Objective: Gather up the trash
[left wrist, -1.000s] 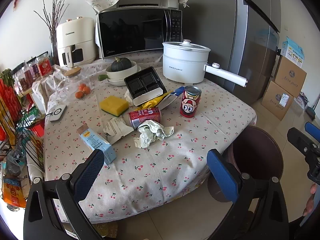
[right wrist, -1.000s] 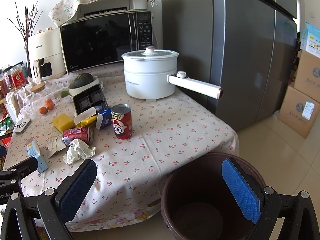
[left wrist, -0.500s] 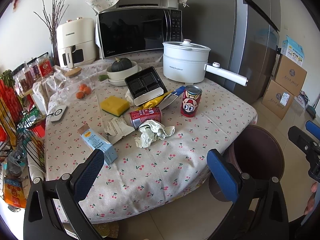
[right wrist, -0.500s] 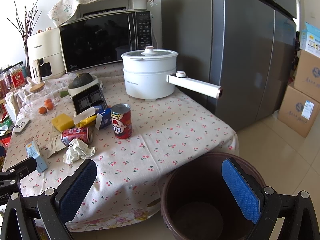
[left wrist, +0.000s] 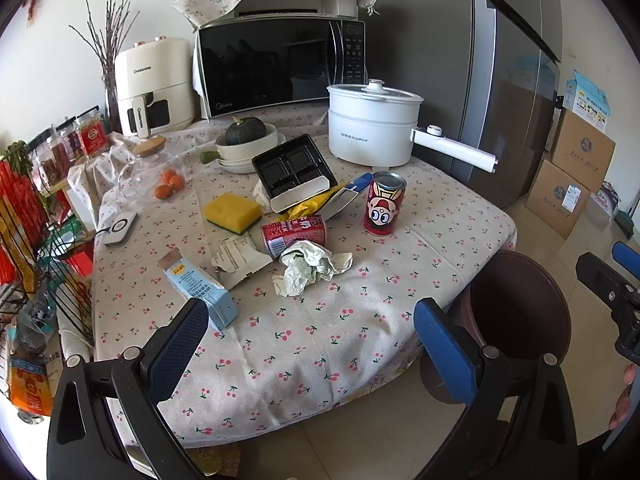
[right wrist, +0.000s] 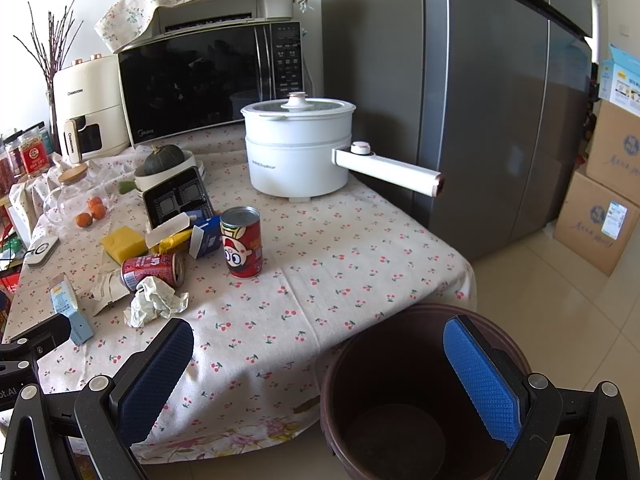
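Nothing shifts since earlier frames; both views near-identical. Left tongs [left wrist: 308,340] and right tongs [right wrist: 320,364] spread wide, empty, short of tabletop [left wrist: 320,340]. Crumpled paper [left wrist: 308,266] touches tipped can [left wrist: 292,234]; bin [right wrist: 416,392] on floor below edge. Risk: paper grab nudges can, can rolls off.

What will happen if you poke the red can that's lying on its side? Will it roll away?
The red can lies on its side, so a push would probably roll it. The crumpled paper against it might stop it toward the table edge. Its top looks opened, so it is likely empty and light, and may dent if the jaws squeeze hard.
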`<action>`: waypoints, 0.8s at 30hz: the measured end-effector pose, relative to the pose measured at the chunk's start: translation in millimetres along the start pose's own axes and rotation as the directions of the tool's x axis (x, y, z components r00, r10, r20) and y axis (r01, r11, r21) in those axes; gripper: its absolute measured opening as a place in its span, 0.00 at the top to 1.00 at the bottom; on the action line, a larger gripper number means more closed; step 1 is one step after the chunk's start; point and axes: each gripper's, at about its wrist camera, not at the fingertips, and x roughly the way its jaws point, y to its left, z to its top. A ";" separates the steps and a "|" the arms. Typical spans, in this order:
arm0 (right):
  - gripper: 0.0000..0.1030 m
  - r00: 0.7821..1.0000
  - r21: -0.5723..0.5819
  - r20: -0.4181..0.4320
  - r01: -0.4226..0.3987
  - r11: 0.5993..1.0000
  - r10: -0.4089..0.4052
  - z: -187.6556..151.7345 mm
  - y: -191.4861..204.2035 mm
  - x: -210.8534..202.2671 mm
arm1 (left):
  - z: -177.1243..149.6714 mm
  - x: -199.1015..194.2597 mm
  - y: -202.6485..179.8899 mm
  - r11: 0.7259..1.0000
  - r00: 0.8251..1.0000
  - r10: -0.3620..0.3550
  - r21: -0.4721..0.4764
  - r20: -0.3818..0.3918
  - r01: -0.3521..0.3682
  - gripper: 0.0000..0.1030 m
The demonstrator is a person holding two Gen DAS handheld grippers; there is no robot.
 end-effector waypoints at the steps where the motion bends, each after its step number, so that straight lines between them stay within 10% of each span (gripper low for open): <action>1: 0.00 1.000 0.000 0.000 0.000 1.000 0.000 0.4 -0.1 -0.2 | 0.4 -0.1 0.8 1.000 1.000 0.000 0.000 -0.001 0.000 0.00; 24: 0.00 1.000 0.001 -0.001 0.001 1.000 -0.001 -0.4 -1.9 0.3 | -0.5 0.4 -0.3 1.000 1.000 0.003 0.003 -0.002 -0.003 0.00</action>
